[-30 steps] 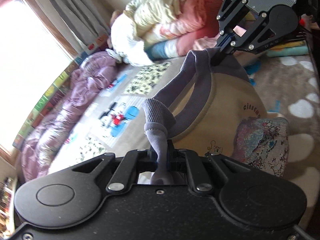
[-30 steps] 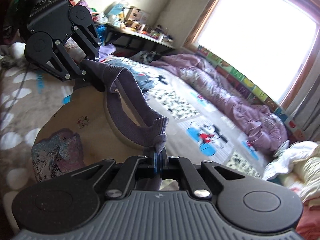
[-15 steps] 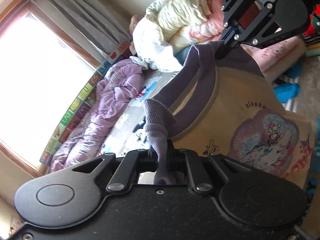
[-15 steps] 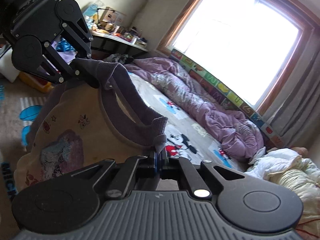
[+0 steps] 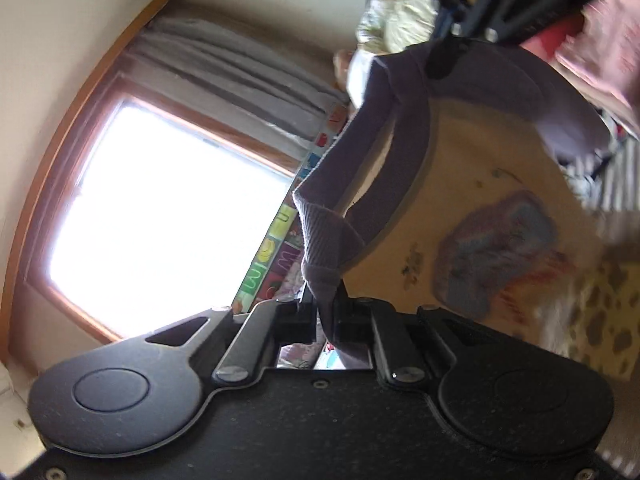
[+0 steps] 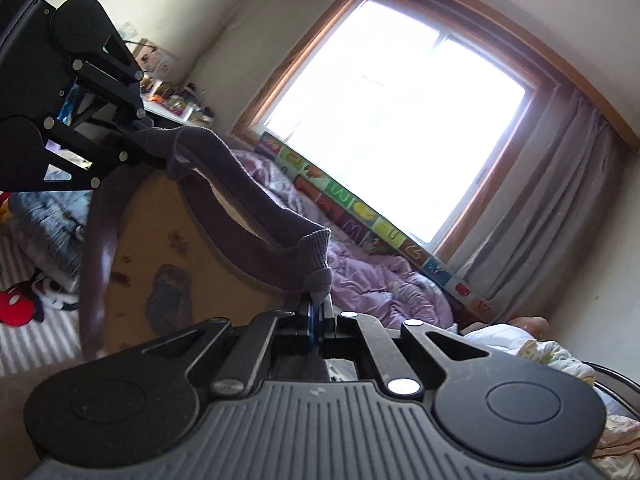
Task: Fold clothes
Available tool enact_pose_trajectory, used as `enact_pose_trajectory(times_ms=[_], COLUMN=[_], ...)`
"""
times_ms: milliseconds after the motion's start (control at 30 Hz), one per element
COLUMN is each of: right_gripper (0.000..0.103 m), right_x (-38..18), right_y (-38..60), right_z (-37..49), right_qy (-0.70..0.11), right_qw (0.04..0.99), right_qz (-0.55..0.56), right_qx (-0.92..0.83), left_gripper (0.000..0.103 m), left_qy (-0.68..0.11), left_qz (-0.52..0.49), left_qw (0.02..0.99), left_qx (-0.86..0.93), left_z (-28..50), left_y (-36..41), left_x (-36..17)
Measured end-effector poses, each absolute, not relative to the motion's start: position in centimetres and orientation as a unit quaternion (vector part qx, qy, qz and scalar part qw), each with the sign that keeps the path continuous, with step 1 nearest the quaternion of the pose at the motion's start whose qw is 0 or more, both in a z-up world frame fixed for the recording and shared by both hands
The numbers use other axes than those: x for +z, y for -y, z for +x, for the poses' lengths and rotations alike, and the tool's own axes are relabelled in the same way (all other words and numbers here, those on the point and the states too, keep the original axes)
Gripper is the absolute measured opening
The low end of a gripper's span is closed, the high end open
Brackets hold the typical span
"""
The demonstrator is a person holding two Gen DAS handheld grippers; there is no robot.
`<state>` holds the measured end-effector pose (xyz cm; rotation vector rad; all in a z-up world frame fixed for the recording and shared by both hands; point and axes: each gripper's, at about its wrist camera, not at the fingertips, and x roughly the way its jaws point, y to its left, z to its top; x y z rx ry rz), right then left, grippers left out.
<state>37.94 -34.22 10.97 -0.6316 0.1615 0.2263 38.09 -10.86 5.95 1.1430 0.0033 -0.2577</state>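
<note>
A tan sweatshirt with a purple ribbed collar and purple sleeves hangs in the air between my two grippers, its cartoon print facing out. My left gripper is shut on one end of the collar. My right gripper is shut on the other end of the collar. Each gripper shows in the other's view, the right one at the top, the left one at the upper left. The sweatshirt's body hangs below the collar.
A bed with a crumpled purple duvet lies under a bright window with grey curtains. A heap of bedding is piled at one end. A red and black plush toy and clutter lie on a striped surface.
Both grippers have lifted the sweatshirt higher and tilted upward, so the window and wall now fill the views. The collar is stretched straighter. Both grips are unchanged.
</note>
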Motion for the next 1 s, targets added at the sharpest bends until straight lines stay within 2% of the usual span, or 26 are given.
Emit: enact_pose_trajectory(times_ms=[200,533,1000], right_gripper=[0.003,0.003,0.003], right_x=[3.5,-6.4,-13.1], right_y=[33.0,27.9,24.6], right_z=[34.8,24.2,13.4], right_qy=[-0.125,-0.171,-0.195], right_qw=[0.916,0.856,0.804], right_qz=[-0.347,-0.421,-0.484], right_qx=[0.159,0.245,0.287], left_gripper=[0.004,0.003,0.001], left_qy=[-0.019,-0.032,-0.056], left_qz=[0.593,0.639,0.667], left_qw=[0.789,0.737,0.693], left_qx=[-0.161,-0.217,-0.267], left_z=[33.9,22.9,11.7], left_y=[8.5,5.7,5.8], left_x=[-2.2,-11.9,-20.2])
